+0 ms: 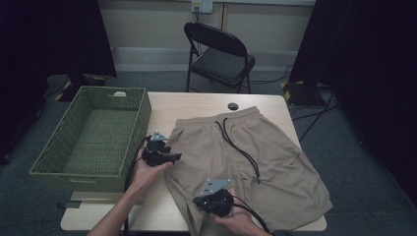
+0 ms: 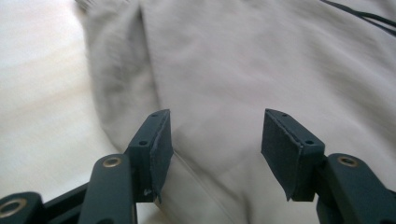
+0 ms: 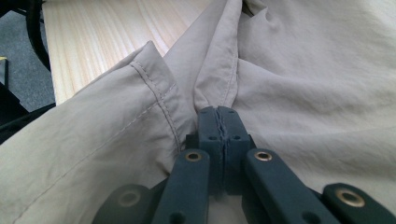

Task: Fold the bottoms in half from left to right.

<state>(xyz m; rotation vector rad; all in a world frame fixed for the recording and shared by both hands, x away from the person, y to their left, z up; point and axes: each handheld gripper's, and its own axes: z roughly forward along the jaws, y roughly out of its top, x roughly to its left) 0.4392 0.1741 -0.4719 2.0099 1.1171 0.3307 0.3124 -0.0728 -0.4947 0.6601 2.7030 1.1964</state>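
High view: shorts [image 1: 255, 157] flat at table's [image 1: 196, 105] right side. My right gripper [image 1: 212, 201] jaws pinched shut on hem near front edge; left gripper [image 1: 164, 156] jaws half open, nothing held. Risk: one-sided lift bunches fabric, cord [image 1: 241, 145] snags, thin pinch slips.

Light: dim room, table [image 1: 196, 105] lying brighter | Shadows: soft | Blur: shorts [image 2: 233, 70] smearing in left gripper view | Right gripper view: staying sharp

Shorts [image 1: 275, 157]: plain tan, black drawstring [image 1: 241, 145]. Basket [image 1: 74, 169]: olive-green weave. Tabletop [image 1: 192, 105]: pale wood grain. Chair [image 1: 221, 61]: black.
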